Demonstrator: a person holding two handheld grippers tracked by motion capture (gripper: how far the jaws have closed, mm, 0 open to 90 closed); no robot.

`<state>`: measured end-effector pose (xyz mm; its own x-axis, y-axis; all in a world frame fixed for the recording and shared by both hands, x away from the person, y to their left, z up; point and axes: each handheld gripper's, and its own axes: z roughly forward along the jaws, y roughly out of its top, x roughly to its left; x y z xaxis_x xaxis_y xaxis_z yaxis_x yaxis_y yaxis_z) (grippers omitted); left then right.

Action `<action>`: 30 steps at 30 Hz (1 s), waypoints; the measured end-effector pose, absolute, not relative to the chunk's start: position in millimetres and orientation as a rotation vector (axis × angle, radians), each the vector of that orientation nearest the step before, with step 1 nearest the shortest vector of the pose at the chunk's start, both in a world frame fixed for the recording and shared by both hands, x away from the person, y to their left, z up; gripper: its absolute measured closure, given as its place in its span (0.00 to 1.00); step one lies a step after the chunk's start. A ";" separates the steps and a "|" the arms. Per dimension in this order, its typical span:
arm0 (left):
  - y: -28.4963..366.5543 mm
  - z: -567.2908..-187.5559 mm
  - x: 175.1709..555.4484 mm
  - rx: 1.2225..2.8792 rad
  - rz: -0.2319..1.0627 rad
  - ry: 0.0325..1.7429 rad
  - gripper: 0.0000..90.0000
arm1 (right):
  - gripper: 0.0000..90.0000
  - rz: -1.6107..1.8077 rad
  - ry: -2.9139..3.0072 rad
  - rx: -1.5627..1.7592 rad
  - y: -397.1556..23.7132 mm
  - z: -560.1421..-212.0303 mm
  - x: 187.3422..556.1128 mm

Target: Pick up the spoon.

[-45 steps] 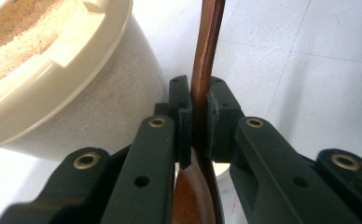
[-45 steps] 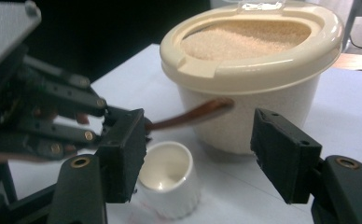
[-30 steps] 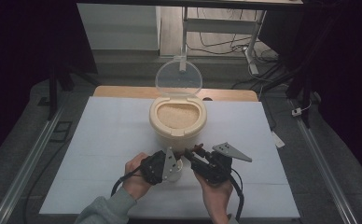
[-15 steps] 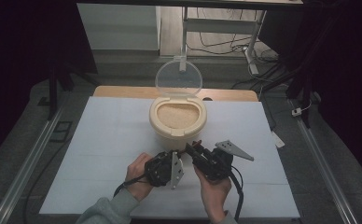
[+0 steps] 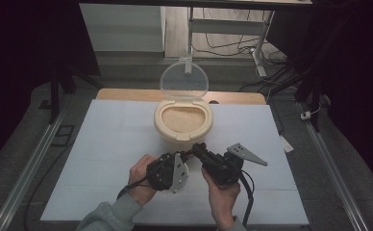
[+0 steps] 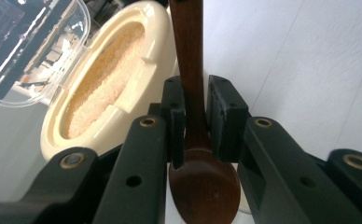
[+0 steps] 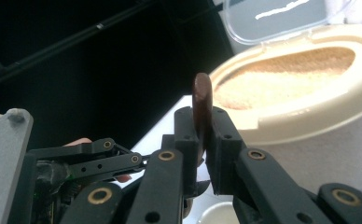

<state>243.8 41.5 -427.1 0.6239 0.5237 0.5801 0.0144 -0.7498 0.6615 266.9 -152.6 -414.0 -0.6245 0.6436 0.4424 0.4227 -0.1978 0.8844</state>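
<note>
While both hands met low over the white desk (image 5: 103, 144), just in front of the cream container (image 5: 183, 126), a dark brown wooden spoon (image 6: 194, 93) was passing between the two grippers. The left gripper (image 6: 196, 121) was clenched on the spoon's neck just above the bowl, its pads pressing the wood on both sides, with the bowl lying back between the jaws toward the camera and the handle running away toward the container; its jaws had just eased very slightly apart, yet contact remained. The right gripper (image 7: 201, 140) had just been closing and was now clamped on the spoon's handle, whose rounded end (image 7: 201, 88) stuck up above its pads. From the high view, the left gripper (image 5: 167, 169) and right gripper (image 5: 208, 161) sat close together, tips nearly meeting, each in a hand coming in from the bottom edge. The container stood upright on the desk, filled with pale tan grains (image 5: 182, 118), and its clear lid (image 5: 184, 81) stood hinged open behind it.
</note>
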 end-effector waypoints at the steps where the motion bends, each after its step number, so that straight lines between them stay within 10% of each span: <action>1: 43.0 -425.0 243.3 2.216 1.043 0.421 0.84 | 0.93 1.943 1.871 1.255 -153.7 -413.0 267.0; 13: 98.1 -411.7 238.7 2.048 0.547 0.581 0.40 | 0.93 2.007 1.835 1.137 -173.5 -404.4 266.8; 30: 202.8 -458.4 225.9 1.957 0.366 0.869 0.26 | 0.93 2.011 1.785 1.070 -199.8 -387.6 276.6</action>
<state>225.9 202.8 -458.4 0.7049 0.7033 -0.0923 0.4254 -0.3149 0.8485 276.6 -199.8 -387.6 -0.7004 0.6193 0.3549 0.2787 -0.2205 0.9347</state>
